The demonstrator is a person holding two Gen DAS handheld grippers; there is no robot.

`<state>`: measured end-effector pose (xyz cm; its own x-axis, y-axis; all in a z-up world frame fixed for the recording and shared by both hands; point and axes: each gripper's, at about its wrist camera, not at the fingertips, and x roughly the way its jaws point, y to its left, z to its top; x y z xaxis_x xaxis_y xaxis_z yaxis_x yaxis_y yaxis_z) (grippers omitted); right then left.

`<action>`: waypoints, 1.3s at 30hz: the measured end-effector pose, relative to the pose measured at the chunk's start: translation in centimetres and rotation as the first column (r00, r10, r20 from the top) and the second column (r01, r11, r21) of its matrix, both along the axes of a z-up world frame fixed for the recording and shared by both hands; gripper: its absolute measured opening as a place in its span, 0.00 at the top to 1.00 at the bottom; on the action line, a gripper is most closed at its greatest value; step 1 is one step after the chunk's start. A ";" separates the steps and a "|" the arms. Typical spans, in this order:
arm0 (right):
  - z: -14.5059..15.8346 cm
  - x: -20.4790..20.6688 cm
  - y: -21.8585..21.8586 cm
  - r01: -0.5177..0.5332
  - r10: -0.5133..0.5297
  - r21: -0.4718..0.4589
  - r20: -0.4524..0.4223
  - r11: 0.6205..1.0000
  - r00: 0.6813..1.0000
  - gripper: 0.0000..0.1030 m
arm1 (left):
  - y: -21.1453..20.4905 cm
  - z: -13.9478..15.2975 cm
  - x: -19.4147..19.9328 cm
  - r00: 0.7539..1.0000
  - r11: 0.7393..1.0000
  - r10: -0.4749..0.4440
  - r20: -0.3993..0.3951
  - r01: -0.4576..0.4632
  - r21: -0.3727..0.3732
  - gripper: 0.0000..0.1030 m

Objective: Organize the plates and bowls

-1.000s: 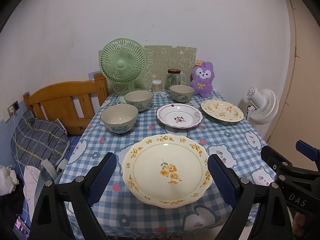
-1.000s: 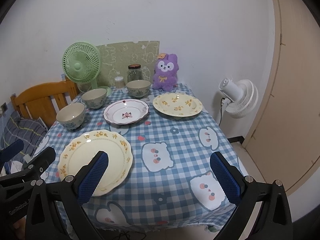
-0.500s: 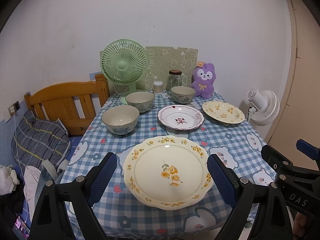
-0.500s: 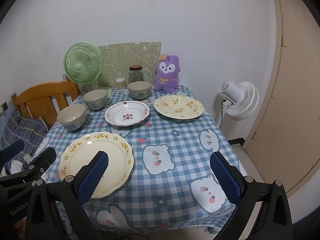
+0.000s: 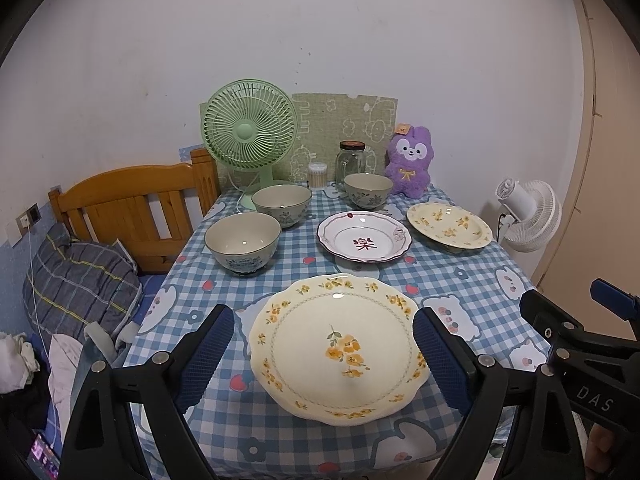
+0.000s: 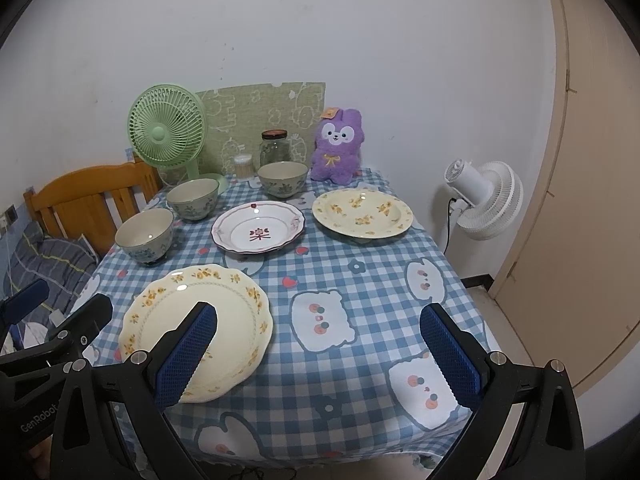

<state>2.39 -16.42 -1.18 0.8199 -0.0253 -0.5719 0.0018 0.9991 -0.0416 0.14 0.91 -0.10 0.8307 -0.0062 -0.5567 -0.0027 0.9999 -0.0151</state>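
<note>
On the checked tablecloth [image 5: 460, 280], three bowls [image 5: 242, 242] are sitting left of the red-patterned plate [image 5: 364, 240], a small yellow-flowered plate [image 5: 448, 226] right of it, a large yellow-flowered plate [image 5: 338, 346] nearer. Left gripper [image 5: 324, 356] is hovering with jaws apart; right gripper [image 6: 318, 354] likewise, gripping nothing.

Even indoor light, fisheye-warped edges

Both views are taken from above the near edge of the table [image 5: 460, 280], faced toward the green fan [image 5: 249, 136]; the left view is centred nearer it. The whole tabletop is shared.
</note>
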 end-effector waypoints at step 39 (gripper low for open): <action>-3.8 5.7 2.6 0.010 -0.003 0.046 -0.148 0.999 0.989 0.12 | 2.7 -3.5 5.5 0.985 0.999 0.025 -0.170 -0.033 -0.041 0.25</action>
